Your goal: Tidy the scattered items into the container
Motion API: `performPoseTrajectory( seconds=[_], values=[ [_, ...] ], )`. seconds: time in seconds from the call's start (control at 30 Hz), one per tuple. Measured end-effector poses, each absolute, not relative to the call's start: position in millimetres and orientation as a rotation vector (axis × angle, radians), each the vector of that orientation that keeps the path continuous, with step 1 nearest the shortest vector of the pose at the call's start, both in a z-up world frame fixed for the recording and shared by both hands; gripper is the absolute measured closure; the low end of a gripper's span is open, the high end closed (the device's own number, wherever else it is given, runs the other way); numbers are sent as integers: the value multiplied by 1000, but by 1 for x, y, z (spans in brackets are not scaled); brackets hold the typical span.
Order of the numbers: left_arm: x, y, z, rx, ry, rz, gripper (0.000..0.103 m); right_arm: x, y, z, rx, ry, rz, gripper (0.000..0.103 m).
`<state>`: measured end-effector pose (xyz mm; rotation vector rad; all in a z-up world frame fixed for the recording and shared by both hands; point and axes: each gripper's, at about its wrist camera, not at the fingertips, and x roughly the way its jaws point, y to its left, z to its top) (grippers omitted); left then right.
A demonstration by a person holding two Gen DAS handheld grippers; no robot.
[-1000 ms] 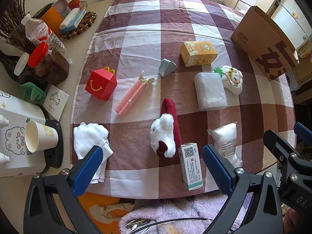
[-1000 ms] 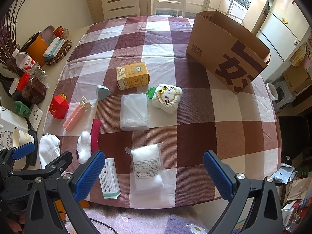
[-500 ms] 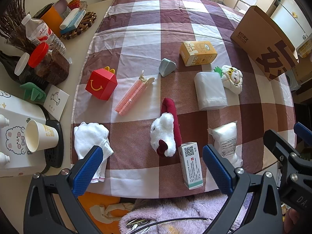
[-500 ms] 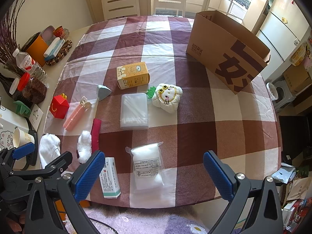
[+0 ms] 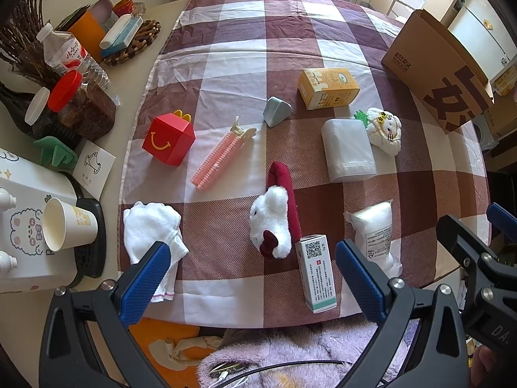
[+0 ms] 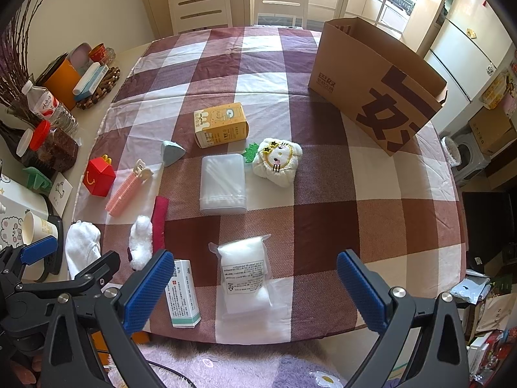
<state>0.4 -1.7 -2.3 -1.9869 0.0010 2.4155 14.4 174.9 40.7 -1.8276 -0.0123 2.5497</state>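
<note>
table [image 6: 371, 226]: checked cloth on top | far right corner: brown paper bag [image 6: 381, 97] | middle: yellow box [image 6: 221, 124], clear pack [image 6: 223, 184], pink clip [image 6: 127, 187] | near edge: white box [image 6: 182, 292], cotton bag [image 6: 244, 271] | left edge: red box [image 6: 98, 176], white cloth [image 6: 80, 249]

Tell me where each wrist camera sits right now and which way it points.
Left wrist: sits behind the open left gripper at the table's near edge, looking across the checked cloth; the right gripper shows at its right edge.
Right wrist: sits behind the open right gripper, beside it, facing the paper bag; the left gripper shows at lower left.
Shared: the medicine box, the yellow carton and the bag.
</note>
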Motion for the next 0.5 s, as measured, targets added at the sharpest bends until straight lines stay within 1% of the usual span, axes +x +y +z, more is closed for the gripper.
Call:
performPoseTrajectory(
  seconds=[0.5],
  values=[
    [3, -2, 2, -1979, 16, 2416, 0, 17, 175, 44, -1824, -22, 2563, 0]
  ],
)
